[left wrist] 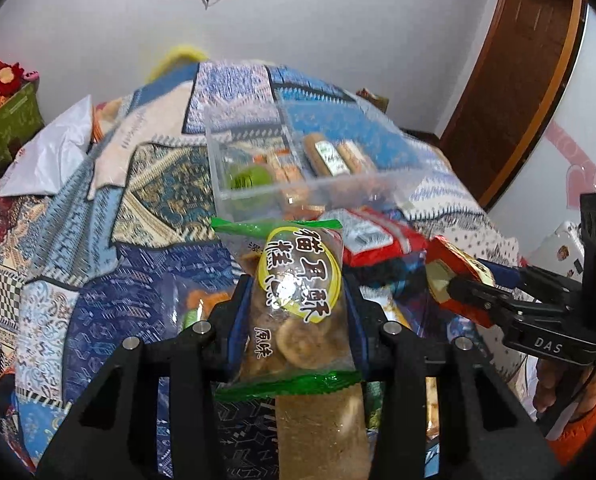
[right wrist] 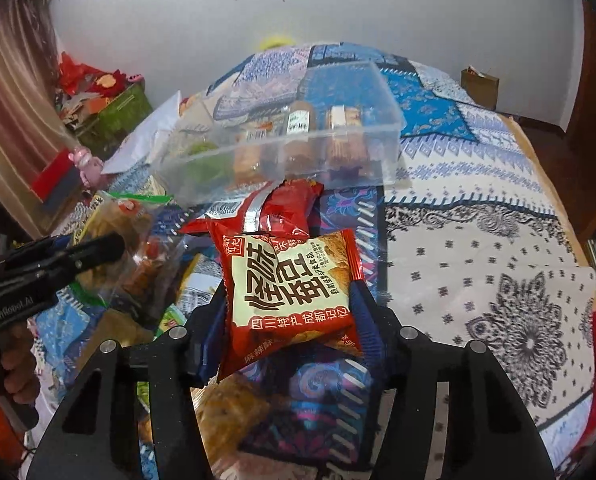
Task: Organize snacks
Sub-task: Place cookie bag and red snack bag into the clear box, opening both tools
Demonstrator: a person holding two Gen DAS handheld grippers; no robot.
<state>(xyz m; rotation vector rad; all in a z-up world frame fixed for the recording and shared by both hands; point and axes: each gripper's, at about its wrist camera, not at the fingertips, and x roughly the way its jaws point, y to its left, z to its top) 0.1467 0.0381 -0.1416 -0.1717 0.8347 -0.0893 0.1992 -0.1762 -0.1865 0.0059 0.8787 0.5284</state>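
My left gripper [left wrist: 296, 296] is shut on a clear green-edged cookie bag [left wrist: 294, 280] with a yellow label, held above the bed. My right gripper [right wrist: 288, 300] is shut on a red and cream snack packet [right wrist: 290, 280]. Each gripper shows in the other's view: the right gripper [left wrist: 458, 284] with its red packet [left wrist: 454, 268] at the right, the left gripper [right wrist: 110, 248] with its bag [right wrist: 134, 240] at the left. A clear divided plastic box [left wrist: 290, 196] [right wrist: 378, 148] lies ahead on the bed, holding several snacks. A red snack packet [right wrist: 282, 204] [left wrist: 378, 236] lies just before it.
A pile of loose snack packets [right wrist: 186, 292] lies on the patterned bedspread [right wrist: 478, 240] below the grippers. A white bag [left wrist: 54, 160] lies at the left. Red and green boxes [right wrist: 106, 104] stand by the wall. A brown door [left wrist: 514, 80] is at the right.
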